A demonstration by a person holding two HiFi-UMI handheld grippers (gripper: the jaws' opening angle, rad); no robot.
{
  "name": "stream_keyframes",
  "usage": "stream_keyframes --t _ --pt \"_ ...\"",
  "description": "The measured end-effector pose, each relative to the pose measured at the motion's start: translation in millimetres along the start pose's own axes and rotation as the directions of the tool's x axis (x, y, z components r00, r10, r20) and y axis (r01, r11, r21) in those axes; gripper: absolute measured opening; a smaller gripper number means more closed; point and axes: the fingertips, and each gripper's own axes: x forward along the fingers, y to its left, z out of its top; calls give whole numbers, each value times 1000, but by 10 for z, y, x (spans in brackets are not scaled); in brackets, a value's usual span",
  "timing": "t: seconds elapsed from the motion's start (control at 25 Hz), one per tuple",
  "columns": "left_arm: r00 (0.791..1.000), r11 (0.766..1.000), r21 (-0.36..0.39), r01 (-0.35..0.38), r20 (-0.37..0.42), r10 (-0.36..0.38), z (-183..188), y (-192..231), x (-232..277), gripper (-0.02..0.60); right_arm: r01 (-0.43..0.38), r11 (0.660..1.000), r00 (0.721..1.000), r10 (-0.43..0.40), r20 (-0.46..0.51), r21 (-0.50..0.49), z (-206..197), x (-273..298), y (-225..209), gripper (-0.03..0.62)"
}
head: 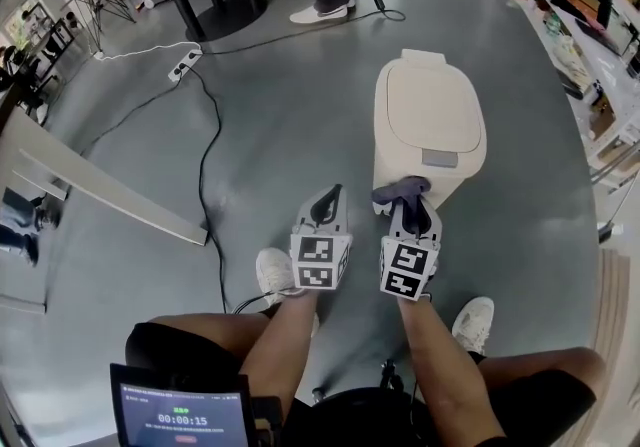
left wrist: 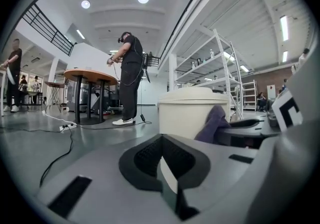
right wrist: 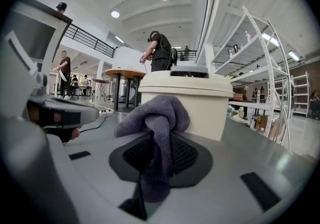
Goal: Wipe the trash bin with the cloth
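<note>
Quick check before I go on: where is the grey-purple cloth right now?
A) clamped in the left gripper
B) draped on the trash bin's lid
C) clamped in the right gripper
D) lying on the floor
C: the right gripper view shows the cloth pinched between the jaws of the right gripper, in front of the trash bin; the left gripper holds nothing.

Black cable (head: pixel 203 175) across grey floor (head: pixel 300 115), white power strip (head: pixel 185 63), round wooden table (left wrist: pixel 90 73), white shelving (left wrist: pixel 200 66), standing person (left wrist: pixel 131 67)
</note>
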Motion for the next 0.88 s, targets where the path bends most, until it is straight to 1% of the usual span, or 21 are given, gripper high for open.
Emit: stream_keyframes --t 0.12,0.28,0.4,0.56,0.68,0.88 --pt "1000 1000 7 24 -1 -24 -69 -182 133 -3 41 999 999 -41 -13 17 -132 6 -297 81" --pt "998 998 11 59 -12 -58 -147 -420 247 -3 110 994 993 -109 -41 9 -289 0 -707 81" --pt "998 998 13 61 -23 -61 -213 -501 303 -3 151 988 986 -149 -74 16 -426 20 -993 81" --pt "997 997 19 72 -31 -71 -259 -553 353 -3 209 976 971 -199 -130 61 -579 59 -1307 81" --pt "997 997 19 69 -38 -68 -290 -532 367 -3 226 971 967 -214 -141 75 -630 48 -1362 81" --pt "998 999 2 51 -42 -50 -383 -467 372 -3 216 974 968 -205 -141 68 -822 -16 -1170 81"
